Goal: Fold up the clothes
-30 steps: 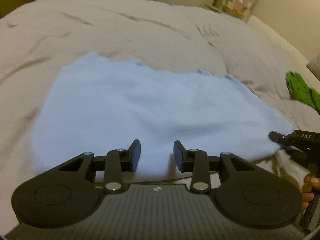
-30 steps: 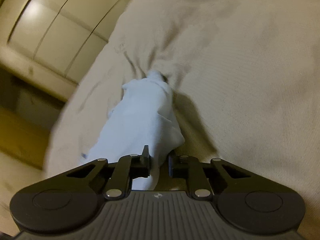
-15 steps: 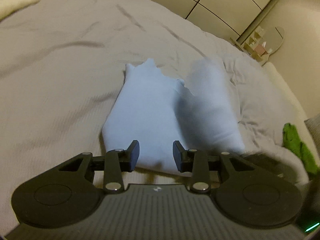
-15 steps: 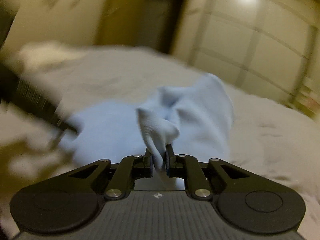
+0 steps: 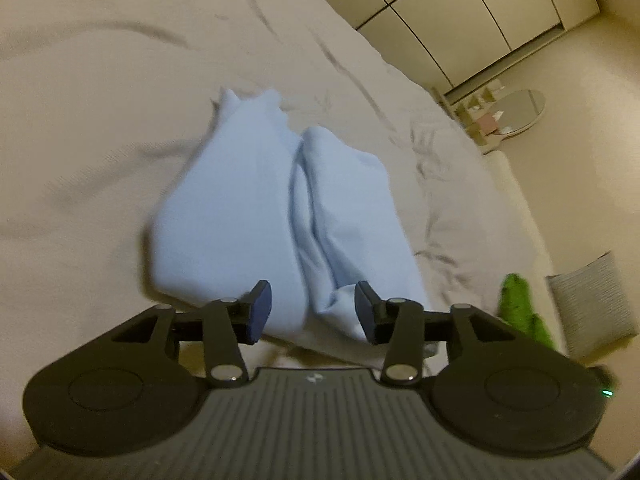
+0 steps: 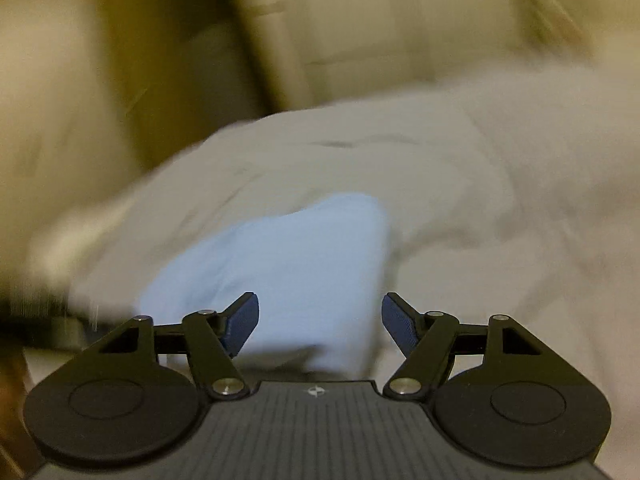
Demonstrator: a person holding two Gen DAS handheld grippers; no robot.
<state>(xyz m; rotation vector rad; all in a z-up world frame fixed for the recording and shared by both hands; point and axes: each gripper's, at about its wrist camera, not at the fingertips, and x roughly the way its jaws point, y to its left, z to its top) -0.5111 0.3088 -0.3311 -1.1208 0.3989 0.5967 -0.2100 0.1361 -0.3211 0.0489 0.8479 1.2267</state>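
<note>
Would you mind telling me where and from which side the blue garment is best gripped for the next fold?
Probably at the near end of the blue garment, coming from the near side. It lies lengthwise away from the left gripper in two lobes with a crease between them, and the raised bunch by the right pad offers a pinchable edge. Both grippers' jaws are opening, pressing on nothing; the right gripper is clear of it.
</note>
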